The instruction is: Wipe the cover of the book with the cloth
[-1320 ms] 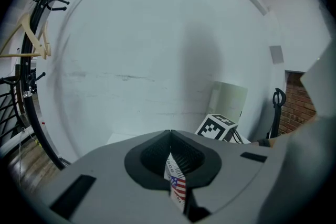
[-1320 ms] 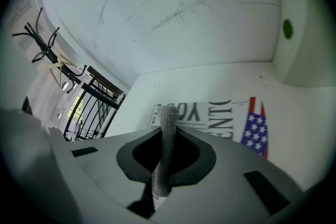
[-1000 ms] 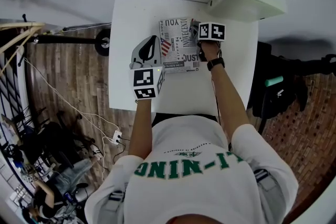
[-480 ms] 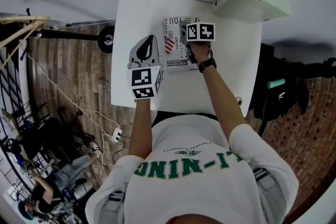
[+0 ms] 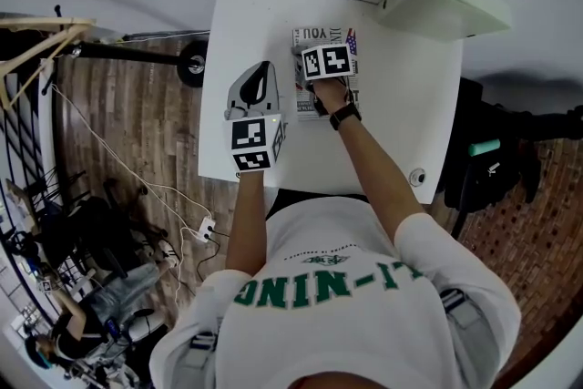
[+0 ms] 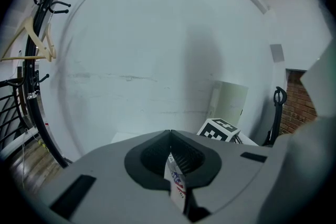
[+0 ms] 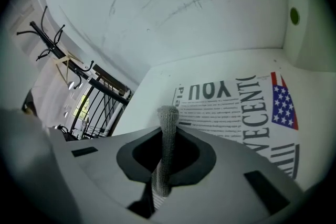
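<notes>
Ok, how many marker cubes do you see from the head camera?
2. The left cube rides the left gripper over the table's near left part; the right cube rides the right gripper over the book. None looks hidden.

Around your desk: box, floor, clutter

Your white rectangular desk (image 5: 246, 23) stands on brown wooden plank flooring (image 5: 137, 132). A flat white box (image 5: 446, 3) sits at its far right corner, and a small round dark-centred object (image 5: 418, 177) lies near its right edge. A white power strip (image 5: 206, 232) with cables lies on the floor to your left. A black metal coat rack (image 6: 35, 60) stands by the wall.
</notes>
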The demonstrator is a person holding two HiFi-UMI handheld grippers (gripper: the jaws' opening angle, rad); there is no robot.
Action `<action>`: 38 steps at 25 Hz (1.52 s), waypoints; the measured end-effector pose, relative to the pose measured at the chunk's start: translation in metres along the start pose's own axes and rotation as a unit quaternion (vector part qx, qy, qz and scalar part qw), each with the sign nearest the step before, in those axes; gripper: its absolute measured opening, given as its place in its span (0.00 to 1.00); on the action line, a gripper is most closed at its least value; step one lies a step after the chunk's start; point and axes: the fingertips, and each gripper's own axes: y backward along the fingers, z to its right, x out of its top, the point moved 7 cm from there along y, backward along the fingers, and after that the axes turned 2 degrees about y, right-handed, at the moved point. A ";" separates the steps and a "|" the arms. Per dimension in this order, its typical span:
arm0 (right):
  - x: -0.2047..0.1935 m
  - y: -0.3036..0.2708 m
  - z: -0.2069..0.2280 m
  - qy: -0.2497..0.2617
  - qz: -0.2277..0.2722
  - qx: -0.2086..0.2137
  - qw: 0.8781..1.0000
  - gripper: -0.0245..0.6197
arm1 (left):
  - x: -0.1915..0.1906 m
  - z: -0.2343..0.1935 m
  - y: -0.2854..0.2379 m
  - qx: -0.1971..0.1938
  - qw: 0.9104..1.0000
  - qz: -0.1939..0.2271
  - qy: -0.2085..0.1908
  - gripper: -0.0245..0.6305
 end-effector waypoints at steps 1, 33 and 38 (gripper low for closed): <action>-0.001 0.005 0.006 -0.002 0.003 -0.004 1.000 0.09 | 0.000 0.001 0.000 -0.002 1.000 0.000 0.000 0.06; -0.026 0.001 -0.018 0.011 -0.005 0.018 1.000 0.09 | -0.007 0.013 0.017 0.005 1.000 0.000 -0.003 0.06; -0.029 0.010 0.001 -0.002 0.001 0.015 1.000 0.09 | -0.007 0.017 0.011 0.001 1.000 -0.001 -0.006 0.06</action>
